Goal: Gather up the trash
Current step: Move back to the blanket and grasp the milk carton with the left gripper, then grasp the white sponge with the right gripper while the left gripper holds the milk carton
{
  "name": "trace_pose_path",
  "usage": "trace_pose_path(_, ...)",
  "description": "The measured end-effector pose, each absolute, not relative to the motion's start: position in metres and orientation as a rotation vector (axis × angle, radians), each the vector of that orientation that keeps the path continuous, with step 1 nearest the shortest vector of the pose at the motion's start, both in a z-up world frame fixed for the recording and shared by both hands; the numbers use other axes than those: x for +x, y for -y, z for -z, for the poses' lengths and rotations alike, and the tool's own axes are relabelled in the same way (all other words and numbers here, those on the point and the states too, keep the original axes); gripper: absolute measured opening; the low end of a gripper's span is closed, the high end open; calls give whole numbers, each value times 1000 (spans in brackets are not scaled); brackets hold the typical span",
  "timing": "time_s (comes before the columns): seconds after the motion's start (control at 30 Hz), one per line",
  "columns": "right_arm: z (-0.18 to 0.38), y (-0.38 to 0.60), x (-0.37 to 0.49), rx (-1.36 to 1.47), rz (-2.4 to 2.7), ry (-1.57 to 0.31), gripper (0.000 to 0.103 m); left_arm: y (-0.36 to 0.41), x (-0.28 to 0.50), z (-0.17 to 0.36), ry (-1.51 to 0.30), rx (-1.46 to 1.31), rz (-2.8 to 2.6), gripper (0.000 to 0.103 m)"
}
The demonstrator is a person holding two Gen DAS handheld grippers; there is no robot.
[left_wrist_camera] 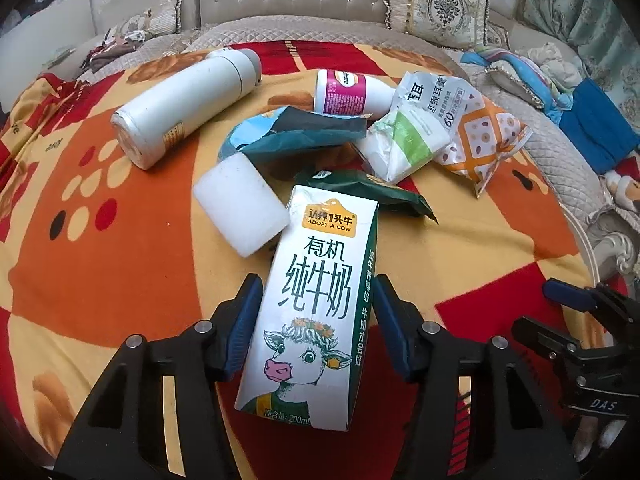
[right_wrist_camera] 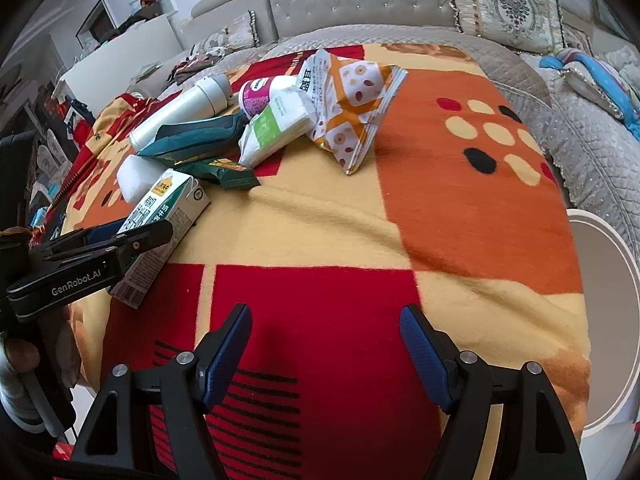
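A white and green milk carton with a cow picture lies on the patterned blanket. My left gripper straddles the carton, a blue pad on each side, with small gaps showing. The carton also shows in the right wrist view, with the left gripper around it. Beyond the carton lie a white foam block, a dark green wrapper, a teal packet, a tissue pack, an orange snack bag and a small pink-labelled bottle. My right gripper is open and empty above the blanket's front.
A white flask lies at the back left of the pile. A grey quilted sofa with cushions runs behind and to the right. A white round rim shows at the right edge. My right gripper shows at the lower right in the left wrist view.
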State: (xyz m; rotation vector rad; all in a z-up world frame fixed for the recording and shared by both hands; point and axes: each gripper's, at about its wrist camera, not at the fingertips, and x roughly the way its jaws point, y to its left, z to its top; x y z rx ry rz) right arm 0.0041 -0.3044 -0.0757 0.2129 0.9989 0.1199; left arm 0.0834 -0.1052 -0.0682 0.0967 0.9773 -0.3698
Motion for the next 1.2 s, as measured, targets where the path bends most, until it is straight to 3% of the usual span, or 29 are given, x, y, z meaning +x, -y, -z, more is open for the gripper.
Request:
trace_pose_path(0.43,74,275,29,217,-220,-1000,74,32,52,60,-997,65,319,54)
trace_pose_path(1.1,48,137,111,201,-360,-957,74,-57,59,62,-972,-71,175,54)
trace_pose_path(1.17,51,136,119,199,-340,-961,70,-57,58,60,-965,-82,179,54)
trace_pose_path(1.2,53,137,120,200,-330,-958,52,-57,58,59,-962,-85,182,54)
